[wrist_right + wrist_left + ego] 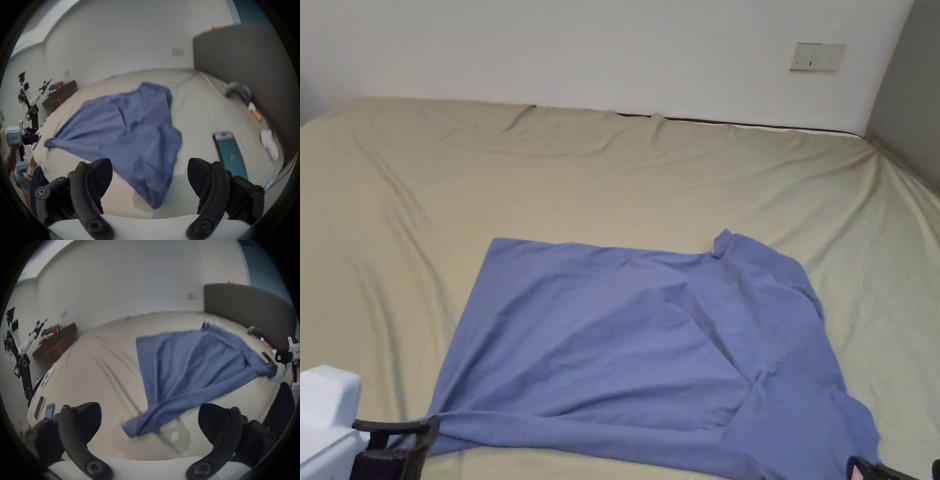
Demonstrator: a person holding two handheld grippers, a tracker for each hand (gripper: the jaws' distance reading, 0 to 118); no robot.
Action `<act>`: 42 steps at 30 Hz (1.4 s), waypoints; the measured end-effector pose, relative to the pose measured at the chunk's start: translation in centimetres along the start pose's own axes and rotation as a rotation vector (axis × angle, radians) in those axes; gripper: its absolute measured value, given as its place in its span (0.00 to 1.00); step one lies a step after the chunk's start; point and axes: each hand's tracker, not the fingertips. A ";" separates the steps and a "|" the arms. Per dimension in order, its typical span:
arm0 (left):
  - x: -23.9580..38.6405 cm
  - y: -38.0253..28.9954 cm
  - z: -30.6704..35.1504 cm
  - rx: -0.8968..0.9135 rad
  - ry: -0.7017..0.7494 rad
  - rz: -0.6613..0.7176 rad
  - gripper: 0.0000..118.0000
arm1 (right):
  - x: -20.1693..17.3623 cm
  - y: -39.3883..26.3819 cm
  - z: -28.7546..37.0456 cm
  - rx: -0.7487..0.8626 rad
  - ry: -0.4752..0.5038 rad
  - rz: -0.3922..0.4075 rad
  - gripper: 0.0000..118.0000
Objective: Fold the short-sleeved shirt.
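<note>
A blue short-sleeved shirt (625, 350) lies on a bed (487, 175) that is covered with a beige sheet. The shirt is spread mostly flat, with some wrinkles, and one part of it on the right side is turned over the body of the shirt. Its near edge is close to the near side of the bed.

In the left gripper view, the left gripper (149, 423) has its two black jaws spread wide apart, and nothing is between them. A corner of the shirt (186, 369) lies on the sheet just in front of the gap between the jaws. In the head view this gripper (409, 440) is at the lower left, just beside the near left corner of the shirt.

In the right gripper view, the right gripper (150, 177) also has its jaws spread wide, and they hold nothing. The near right corner of the shirt (129, 134) lies on the sheet between the jaws but does not touch them. A phone (230, 154) with a lit screen lies on the sheet to the right of the shirt, well apart from it
</note>
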 end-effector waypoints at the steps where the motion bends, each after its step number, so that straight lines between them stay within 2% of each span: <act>1: 0.7 0.3 1.9 0.025 -0.023 -0.003 0.96 | -1.0 0.8 1.2 0.063 0.025 0.045 0.82; 3: 0.9 0.7 3.9 0.029 -0.027 0.006 0.95 | -2.5 1.4 3.7 0.164 0.071 0.072 0.78; 4: 0.9 0.7 4.8 0.041 -0.045 0.018 0.88 | -3.1 1.8 4.5 0.198 0.112 0.066 0.67; 5: 1.4 0.4 5.5 0.035 -0.043 0.022 0.73 | -3.7 2.0 5.0 0.210 0.112 0.058 0.44; 6: 1.5 0.3 5.8 0.012 -0.044 0.028 0.33 | -4.3 2.2 5.3 0.218 0.091 0.055 0.05; 7: 1.5 0.1 5.6 -0.036 -0.024 0.028 0.00 | -5.6 2.6 5.7 0.203 0.085 0.043 0.00; 8: 1.5 -0.3 5.2 -0.056 -0.028 0.016 0.00 | -5.9 3.0 6.0 0.261 0.080 0.064 0.00; 10: 1.4 -1.7 4.4 -0.097 -0.065 -0.027 0.00 | -6.0 2.3 5.4 0.144 0.158 -0.038 0.00; 11: 1.2 -2.2 3.6 -0.136 -0.053 -0.022 0.00 | -6.1 2.1 5.1 0.183 0.129 -0.011 0.00; 14: 0.4 -3.3 1.2 -0.170 -0.027 -0.051 0.00 | -6.1 1.2 4.2 0.140 0.118 -0.009 0.00; 15: -0.1 -3.5 0.3 -0.172 -0.021 -0.051 0.21 | -5.4 0.3 3.4 0.125 0.116 -0.013 0.00; 17: -0.5 -3.9 -1.9 -0.196 0.003 -0.063 0.78 | -4.9 -0.2 2.8 0.092 0.106 -0.016 0.00; 18: -0.7 -4.1 -3.0 -0.212 0.010 -0.070 0.89 | -4.7 -0.4 2.5 0.067 0.090 -0.011 0.00; 21: -1.0 -4.3 -6.0 -0.240 0.003 -0.082 0.71 | -3.2 -0.8 1.4 0.006 0.055 -0.004 0.00; 23: -1.2 -4.7 -7.7 -0.253 0.017 -0.072 0.68 | -2.9 -0.7 1.1 -0.019 0.031 -0.002 0.00; 26: -0.9 -4.9 -9.3 -0.298 -0.022 -0.051 0.18 | -1.5 -1.0 0.0 -0.102 -0.029 0.044 0.00; 27: -0.8 -4.9 -9.2 -0.295 -0.055 -0.029 0.11 | -1.3 -1.0 -0.3 -0.117 -0.036 0.055 0.00; 28: -0.5 -4.8 -9.0 -0.289 -0.086 -0.002 0.09 | -0.9 -1.2 -0.8 -0.143 -0.052 0.067 0.00; 29: 0.5 -4.4 -8.8 -0.293 -0.064 -0.030 0.09 | -0.4 -1.4 -1.5 -0.177 -0.056 0.085 0.00; 30: 1.0 -4.2 -8.6 -0.289 -0.044 -0.084 0.06 | -0.2 -1.5 -1.8 -0.196 -0.049 0.100 0.04; 31: 1.3 -4.0 -8.2 -0.275 -0.039 -0.087 0.05 | -0.1 -1.7 -2.3 -0.195 -0.044 0.109 0.20; 32: 1.2 -3.8 -7.9 -0.271 -0.044 -0.071 0.05 | 0.0 -1.9 -2.8 -0.211 -0.038 0.120 0.49; 33: 0.9 -3.6 -8.0 -0.271 -0.056 -0.033 0.04 | 0.0 -2.1 -3.5 -0.254 -0.044 0.143 0.89; 34: 0.8 -3.3 -7.9 -0.278 -0.062 -0.019 0.04 | 0.0 -2.3 -3.8 -0.258 -0.041 0.148 1.00; 35: 0.8 -3.2 -7.6 -0.280 -0.064 -0.016 0.04 | 0.0 -2.5 -4.2 -0.285 -0.021 0.154 1.00; 36: 0.7 -3.1 -7.4 -0.276 -0.061 -0.005 0.04 | 0.1 -2.6 -4.8 -0.319 -0.045 0.157 0.93; 37: 0.4 -3.1 -7.5 -0.272 -0.059 0.012 0.04 | 0.2 -2.6 -5.2 -0.358 -0.066 0.140 0.76; 39: 0.0 -2.8 -7.4 -0.276 -0.073 0.045 0.04 | 0.9 -2.7 -5.6 -0.350 -0.041 0.060 0.01; 40: 0.0 -2.7 -7.3 -0.280 -0.071 0.042 0.04 | 1.0 -2.3 -5.5 -0.308 -0.037 0.058 0.01; 42: 0.0 -2.3 -7.2 -0.284 -0.096 0.009 0.04 | 0.9 -1.3 -5.1 -0.324 -0.007 0.059 0.01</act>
